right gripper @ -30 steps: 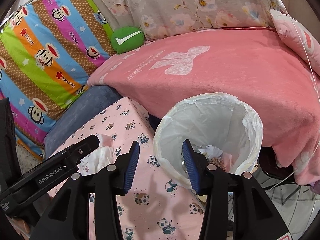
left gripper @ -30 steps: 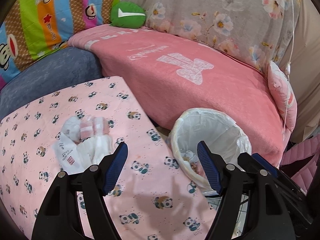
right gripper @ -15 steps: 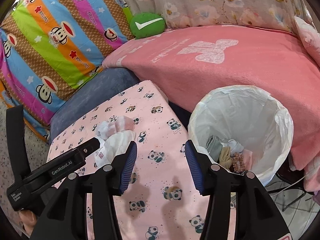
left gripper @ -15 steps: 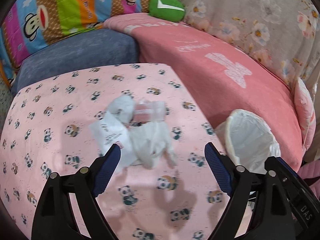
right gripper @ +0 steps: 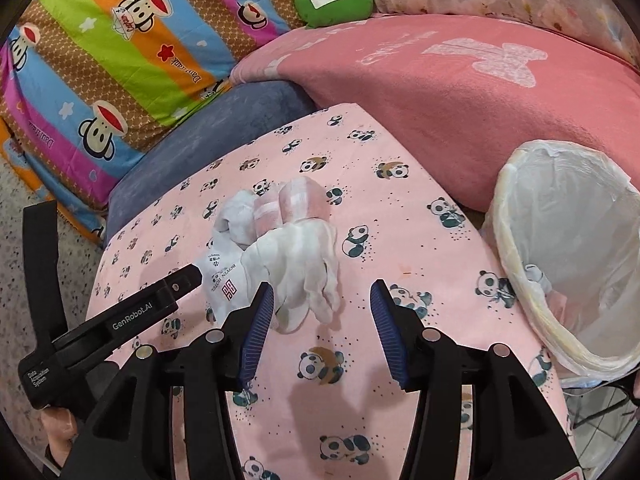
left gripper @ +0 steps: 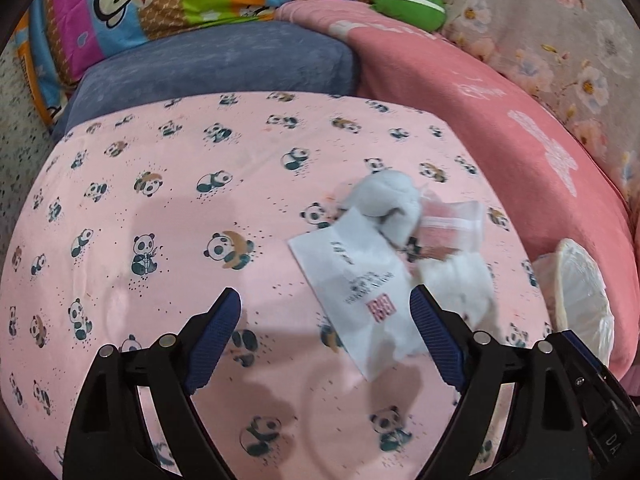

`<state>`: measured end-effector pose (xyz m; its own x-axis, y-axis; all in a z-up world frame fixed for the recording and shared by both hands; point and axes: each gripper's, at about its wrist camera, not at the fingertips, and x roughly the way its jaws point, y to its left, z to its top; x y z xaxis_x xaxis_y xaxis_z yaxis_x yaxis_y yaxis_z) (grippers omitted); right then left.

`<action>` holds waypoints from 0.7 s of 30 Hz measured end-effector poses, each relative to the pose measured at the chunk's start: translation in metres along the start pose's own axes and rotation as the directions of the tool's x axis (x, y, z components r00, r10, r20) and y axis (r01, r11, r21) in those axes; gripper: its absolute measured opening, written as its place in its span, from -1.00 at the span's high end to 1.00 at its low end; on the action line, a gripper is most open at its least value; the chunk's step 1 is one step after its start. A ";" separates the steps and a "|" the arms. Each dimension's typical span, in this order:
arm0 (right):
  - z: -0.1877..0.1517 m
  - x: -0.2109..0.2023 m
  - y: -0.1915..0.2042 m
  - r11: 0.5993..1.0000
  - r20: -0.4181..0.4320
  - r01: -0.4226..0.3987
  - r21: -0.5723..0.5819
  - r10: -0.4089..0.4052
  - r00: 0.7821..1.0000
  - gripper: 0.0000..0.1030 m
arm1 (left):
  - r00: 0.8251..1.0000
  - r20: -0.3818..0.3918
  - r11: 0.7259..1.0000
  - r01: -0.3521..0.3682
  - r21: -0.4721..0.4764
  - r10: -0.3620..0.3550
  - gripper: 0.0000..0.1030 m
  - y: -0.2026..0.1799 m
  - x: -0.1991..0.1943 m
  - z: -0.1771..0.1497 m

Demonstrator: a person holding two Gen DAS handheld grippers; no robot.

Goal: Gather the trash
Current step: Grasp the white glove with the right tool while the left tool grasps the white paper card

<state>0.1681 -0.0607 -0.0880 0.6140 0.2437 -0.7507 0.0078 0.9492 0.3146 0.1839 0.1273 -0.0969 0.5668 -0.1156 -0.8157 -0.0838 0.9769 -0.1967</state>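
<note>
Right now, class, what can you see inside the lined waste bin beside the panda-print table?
Inside the waste bin, a small pale scrap lies against its liner. The bin's near rim hides the bottom.

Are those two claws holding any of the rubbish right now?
No. The left claw and right claw are both open and empty, above the pile of trash.

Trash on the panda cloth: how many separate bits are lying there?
4, clustered together: a white printed packet nearest the left gripper, a crumpled white tissue in front, a white wad behind, and a pink-striped wrapper behind that. More may hide underneath.
</note>
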 end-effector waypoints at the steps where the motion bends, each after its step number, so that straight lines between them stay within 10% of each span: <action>1: -0.001 0.002 0.000 1.000 0.000 0.000 -0.001 0.000 1.000 0.00 | 1.000 -0.006 1.000 0.001 -0.007 -0.002 -0.60 0.002 0.004 0.002; 9: 0.002 0.043 0.010 1.000 -0.045 0.012 0.014 -0.011 0.999 0.00 | 0.997 -0.063 0.998 0.047 -0.042 -0.049 -0.32 0.008 0.031 0.005; 21: -0.010 0.057 0.001 0.999 -0.099 -0.029 0.014 0.030 0.995 0.74 | 0.993 -0.058 0.995 0.097 -0.036 -0.099 0.52 0.003 0.021 -0.005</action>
<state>0.1946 -0.0441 -0.1363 0.5326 0.2906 -0.7949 0.0012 0.9389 0.3441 0.1915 0.1265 -0.1178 0.5240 -0.2223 -0.8222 -0.0579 0.9538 -0.2948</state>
